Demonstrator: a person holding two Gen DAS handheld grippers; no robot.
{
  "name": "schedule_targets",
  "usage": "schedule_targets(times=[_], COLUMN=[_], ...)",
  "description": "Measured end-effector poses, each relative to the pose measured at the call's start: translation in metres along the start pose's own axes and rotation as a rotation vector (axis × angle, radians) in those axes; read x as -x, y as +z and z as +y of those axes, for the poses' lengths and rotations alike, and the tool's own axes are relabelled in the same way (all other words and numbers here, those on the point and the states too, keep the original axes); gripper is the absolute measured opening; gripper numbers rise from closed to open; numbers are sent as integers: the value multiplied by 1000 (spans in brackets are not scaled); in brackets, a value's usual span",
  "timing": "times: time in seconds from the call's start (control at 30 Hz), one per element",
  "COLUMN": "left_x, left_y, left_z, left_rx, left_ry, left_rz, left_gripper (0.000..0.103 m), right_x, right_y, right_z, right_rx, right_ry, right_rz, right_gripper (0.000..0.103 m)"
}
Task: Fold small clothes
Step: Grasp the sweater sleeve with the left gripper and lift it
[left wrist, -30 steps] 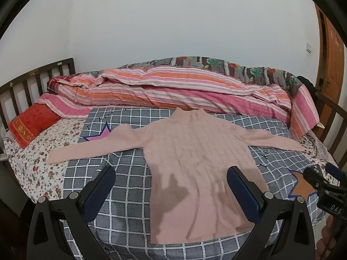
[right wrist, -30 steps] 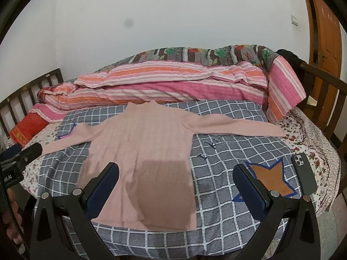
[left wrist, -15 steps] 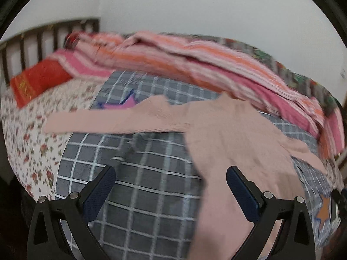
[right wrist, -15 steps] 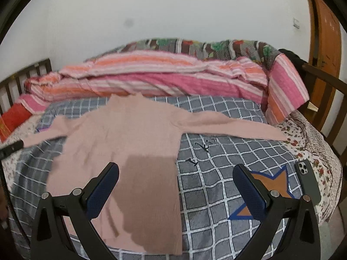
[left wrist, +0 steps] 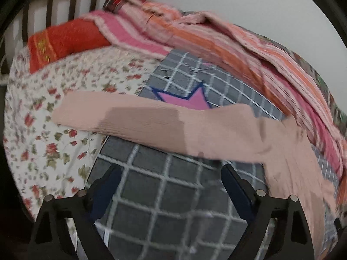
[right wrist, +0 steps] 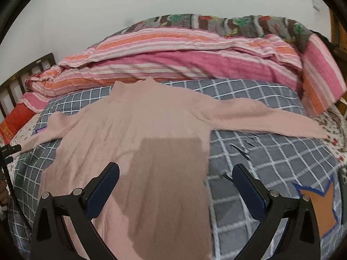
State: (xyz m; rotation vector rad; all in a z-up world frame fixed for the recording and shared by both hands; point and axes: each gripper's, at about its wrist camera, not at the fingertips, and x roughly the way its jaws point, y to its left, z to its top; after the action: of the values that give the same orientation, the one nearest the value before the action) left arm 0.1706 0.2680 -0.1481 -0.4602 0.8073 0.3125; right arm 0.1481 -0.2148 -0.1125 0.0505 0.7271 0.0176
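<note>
Lying flat on the bed, the pink sweater [right wrist: 138,138] is spread front-up with both sleeves stretched out to the sides and its collar pointing toward the rolled striped quilt [right wrist: 173,62] along the wall. It rests on a grey checked blanket [right wrist: 271,158] that covers the middle of the bed.

In the right wrist view, the right gripper [right wrist: 175,186] hovers over the lower body of the sweater with its jaws spread wide and nothing between them. One sleeve reaches out to the right, its cuff ending on the floral sheet [right wrist: 331,130] past the blanket's edge. An orange star patch [right wrist: 318,210] shows on the blanket near the lower right, with a dark phone just beside it at the frame edge.

The left wrist view is blurred. The left gripper [left wrist: 171,190] is also open wide and holds nothing; it hangs above bare checked blanket just short of the other sleeve [left wrist: 134,117]. That sleeve runs across the frame, its cuff lying on the floral sheet [left wrist: 43,130] and its middle crossing a pink star patch [left wrist: 190,101]. A red pillow [left wrist: 63,41] sits near the dark wooden headboard [left wrist: 49,6], beside the end of the quilt.
</note>
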Motion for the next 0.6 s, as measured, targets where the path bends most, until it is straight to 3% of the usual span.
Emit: schedule_targets(times=[0.1,0.27,0.37,0.43,0.5,0.6], left_x=[-21,-40,-47,-52,-50,-32], left_y=[10,25,34,40,46,57], left_z=[17,47,53,55,56,39], left_rx=[62,206,209,205,194,131], left_ry=[14,21,74,104,93,100], left_rz=[14,-37,-62,-65,-71,-139], left_gripper=[76,72,48,14,8,7], right_x=[-17,-45,-54,-58,-61,-64], right_y=[11,33,39,33,27,22], right_z=[5,13,14,8,-1,-17], right_rx=[-2,5,9,0,-18,-53], right_ry=[27,35,37,46,52,53], right_rz=[9,16,-3,-7,5,19], right_gripper=[101,101,101,101,101,101])
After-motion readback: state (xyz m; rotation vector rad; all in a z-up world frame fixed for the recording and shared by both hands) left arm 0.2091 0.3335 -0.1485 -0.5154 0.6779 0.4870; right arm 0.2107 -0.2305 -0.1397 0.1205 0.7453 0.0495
